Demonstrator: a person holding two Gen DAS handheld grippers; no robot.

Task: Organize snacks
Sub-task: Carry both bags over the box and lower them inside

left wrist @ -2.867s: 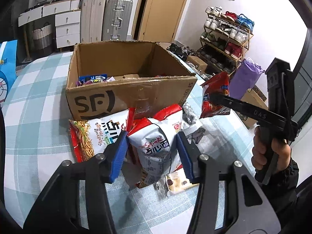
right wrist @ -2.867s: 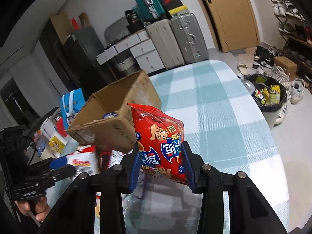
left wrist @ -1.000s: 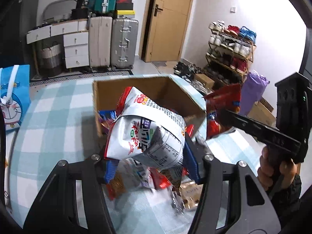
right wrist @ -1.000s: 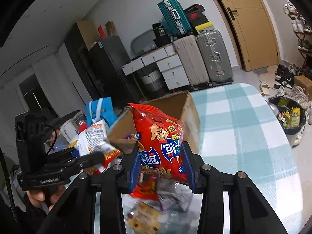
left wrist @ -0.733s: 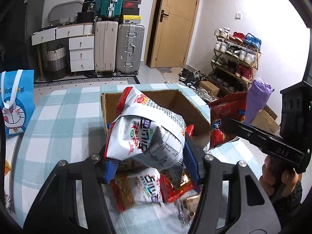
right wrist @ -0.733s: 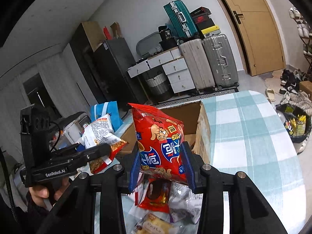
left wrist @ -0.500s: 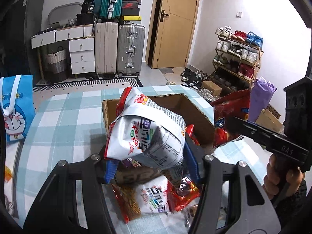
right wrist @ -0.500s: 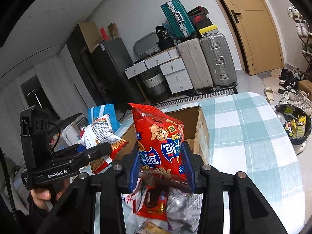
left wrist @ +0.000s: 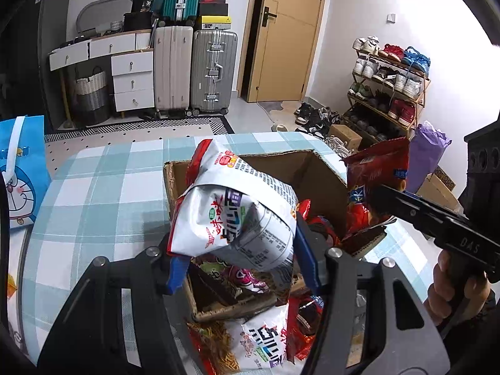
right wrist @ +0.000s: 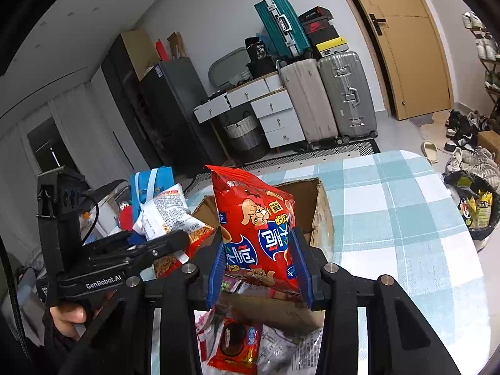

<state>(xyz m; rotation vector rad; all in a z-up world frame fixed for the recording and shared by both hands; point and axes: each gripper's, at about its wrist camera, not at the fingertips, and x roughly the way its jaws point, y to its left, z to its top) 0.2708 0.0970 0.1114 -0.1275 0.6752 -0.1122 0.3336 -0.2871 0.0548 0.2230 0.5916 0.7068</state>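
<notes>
- Checked tablecloth (left wrist: 93, 193) carries an open cardboard box (left wrist: 322, 181).
- Left gripper (left wrist: 239, 268) clamps a white noodle bag (left wrist: 237, 215) above the box.
- Right gripper (right wrist: 259, 268) squeezes a red snack bag (right wrist: 256, 218) over the box's near edge.

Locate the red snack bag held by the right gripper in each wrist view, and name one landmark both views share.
Left wrist view: the red snack bag sits at the right, above the cardboard box's right wall, pinched by the right gripper.
Right wrist view: the bag stands at centre, upright between the blue pads.
Shared landmark: the silver suitcase by the door.
</notes>
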